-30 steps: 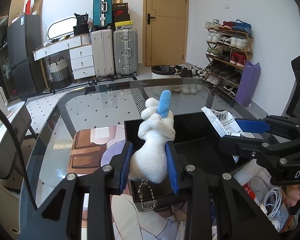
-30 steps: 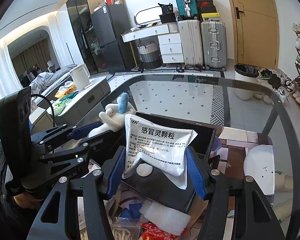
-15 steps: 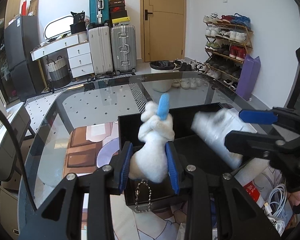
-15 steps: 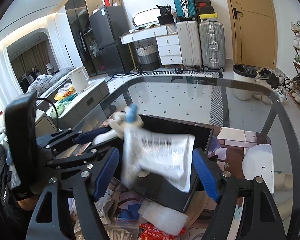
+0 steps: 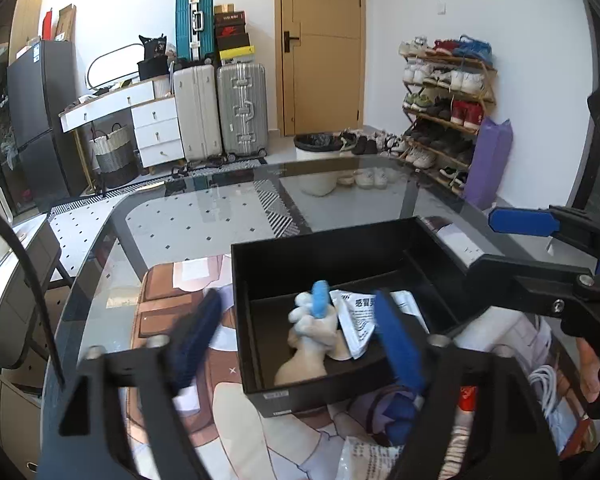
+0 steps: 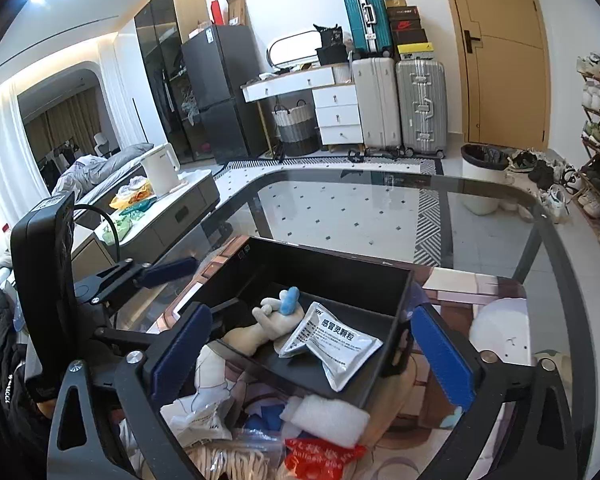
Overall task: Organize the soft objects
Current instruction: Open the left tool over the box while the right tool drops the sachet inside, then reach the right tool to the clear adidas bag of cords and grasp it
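A black open box stands on the glass table. Inside it lie a white plush toy with a blue ear and a white medicine packet, side by side. My left gripper hangs over the box's near edge, its jaws opening, with the plush loose below them. In the right wrist view the box, plush toy and packet show again. My right gripper is also opening wide above the packet, touching nothing. Each gripper appears at the edge of the other's view.
In front of the box lies a heap of soft items: a white foam piece, a red packet, a rope bundle and a white cable. A printed mat lies under the box. The glass table stretches beyond.
My left gripper has let go of the plush toy, which dropped into the box. My right gripper has released the packet, now lying in the box beside the toy.
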The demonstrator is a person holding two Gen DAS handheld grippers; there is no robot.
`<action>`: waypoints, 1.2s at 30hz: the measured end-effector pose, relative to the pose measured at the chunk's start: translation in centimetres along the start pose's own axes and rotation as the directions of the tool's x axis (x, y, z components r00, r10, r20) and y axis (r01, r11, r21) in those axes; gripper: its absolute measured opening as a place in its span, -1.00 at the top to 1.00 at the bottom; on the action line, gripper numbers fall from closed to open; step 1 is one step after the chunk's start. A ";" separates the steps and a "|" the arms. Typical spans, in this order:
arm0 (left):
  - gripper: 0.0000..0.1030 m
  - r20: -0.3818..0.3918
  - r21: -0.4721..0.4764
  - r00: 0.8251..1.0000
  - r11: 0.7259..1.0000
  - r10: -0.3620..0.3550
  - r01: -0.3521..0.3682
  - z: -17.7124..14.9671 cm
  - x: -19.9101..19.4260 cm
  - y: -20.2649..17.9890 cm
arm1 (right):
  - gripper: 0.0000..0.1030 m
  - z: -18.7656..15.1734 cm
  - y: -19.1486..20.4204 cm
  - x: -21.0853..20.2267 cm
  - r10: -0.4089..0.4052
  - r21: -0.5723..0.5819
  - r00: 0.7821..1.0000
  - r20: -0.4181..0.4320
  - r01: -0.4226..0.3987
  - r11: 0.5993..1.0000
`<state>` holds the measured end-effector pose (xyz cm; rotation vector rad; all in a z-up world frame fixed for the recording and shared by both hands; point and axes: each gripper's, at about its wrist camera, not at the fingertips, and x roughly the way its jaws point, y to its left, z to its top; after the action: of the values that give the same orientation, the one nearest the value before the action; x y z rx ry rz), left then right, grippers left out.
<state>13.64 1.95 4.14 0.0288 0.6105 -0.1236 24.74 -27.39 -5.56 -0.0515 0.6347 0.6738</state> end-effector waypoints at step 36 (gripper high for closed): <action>-1.00 -0.118 -0.014 0.993 1.000 -0.027 0.025 -6.8 -4.7 0.2 | -0.99 -10.0 0.7 -6.0 0.007 0.012 0.995 -0.103 -0.006 1.000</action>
<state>5.97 3.07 1.29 0.0165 0.7305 -0.1442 15.39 -32.63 -10.13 -0.0738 0.7384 0.6765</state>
